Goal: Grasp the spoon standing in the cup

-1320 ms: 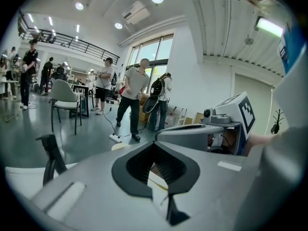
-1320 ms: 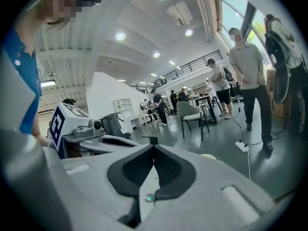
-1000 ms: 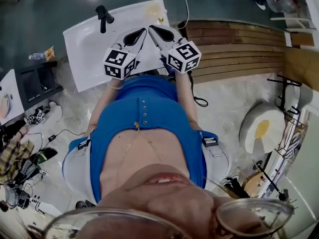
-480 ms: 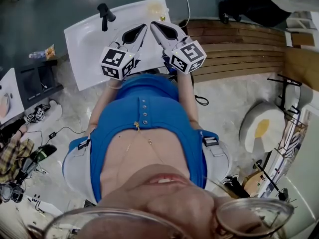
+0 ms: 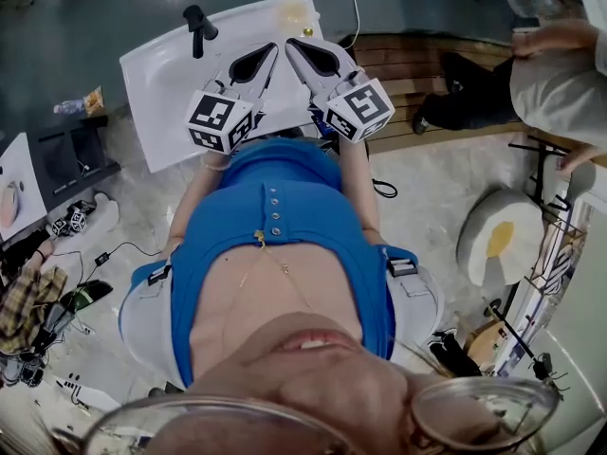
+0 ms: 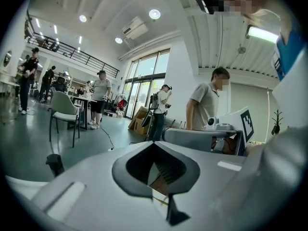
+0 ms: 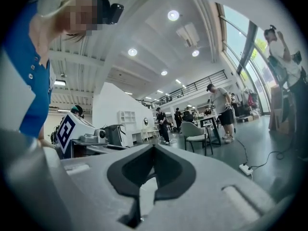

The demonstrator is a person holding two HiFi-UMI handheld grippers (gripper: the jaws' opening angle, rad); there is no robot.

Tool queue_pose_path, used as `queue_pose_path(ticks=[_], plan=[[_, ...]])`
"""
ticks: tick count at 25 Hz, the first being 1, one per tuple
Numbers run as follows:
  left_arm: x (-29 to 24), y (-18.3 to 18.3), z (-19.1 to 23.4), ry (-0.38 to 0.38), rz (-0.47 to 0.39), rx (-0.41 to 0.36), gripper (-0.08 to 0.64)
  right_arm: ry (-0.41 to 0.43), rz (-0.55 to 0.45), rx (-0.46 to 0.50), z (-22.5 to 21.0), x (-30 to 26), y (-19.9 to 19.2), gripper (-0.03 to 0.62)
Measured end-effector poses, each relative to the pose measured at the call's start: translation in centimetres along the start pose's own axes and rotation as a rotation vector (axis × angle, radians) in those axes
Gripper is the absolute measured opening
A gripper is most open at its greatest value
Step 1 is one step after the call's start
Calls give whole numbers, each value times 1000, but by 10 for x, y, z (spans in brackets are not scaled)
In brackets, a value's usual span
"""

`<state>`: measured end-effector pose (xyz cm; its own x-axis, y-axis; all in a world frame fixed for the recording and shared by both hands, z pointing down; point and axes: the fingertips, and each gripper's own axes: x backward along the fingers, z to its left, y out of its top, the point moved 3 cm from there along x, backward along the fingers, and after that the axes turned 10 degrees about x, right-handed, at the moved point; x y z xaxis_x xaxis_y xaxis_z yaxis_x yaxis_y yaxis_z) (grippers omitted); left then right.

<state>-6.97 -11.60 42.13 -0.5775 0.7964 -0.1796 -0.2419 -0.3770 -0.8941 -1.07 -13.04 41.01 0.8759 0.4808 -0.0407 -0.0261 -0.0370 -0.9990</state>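
Note:
A black cup (image 5: 196, 22) with a dark handle sticking out of it stands at the far left of the white table (image 5: 161, 83); it also shows as a small dark cup (image 6: 54, 163) in the left gripper view. I cannot make out a spoon for sure. My left gripper (image 5: 273, 47) and right gripper (image 5: 289, 45) hover side by side over the table's right half, well away from the cup. Both are shut, tips meeting with nothing between them (image 6: 154, 143) (image 7: 154, 146).
A small yellow object (image 5: 305, 34) and a yellowish patch (image 5: 292, 14) lie at the table's far right corner. A wooden platform (image 5: 446, 93) adjoins the table on the right, where a bystander (image 5: 531, 74) bends over. Cables and gear litter the floor (image 5: 57, 301).
Both grippers have lifted slightly above the table and stay shut. A bystander has come into view at the upper right beside the wooden platform.

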Motion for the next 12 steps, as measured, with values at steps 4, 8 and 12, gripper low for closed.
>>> queue_pose_path(ticks=[4,8,12], plan=[[2,3,-1,-15,-18,-2,-2,-1,-28,24,1,1,7,2],[5,7,-7,-31,-37,-14,-2,-3,-38,43,4,5,12,2],[8,14,-19,-46,-62,-31,-2,-11,-54,73,7,13,25,2]])
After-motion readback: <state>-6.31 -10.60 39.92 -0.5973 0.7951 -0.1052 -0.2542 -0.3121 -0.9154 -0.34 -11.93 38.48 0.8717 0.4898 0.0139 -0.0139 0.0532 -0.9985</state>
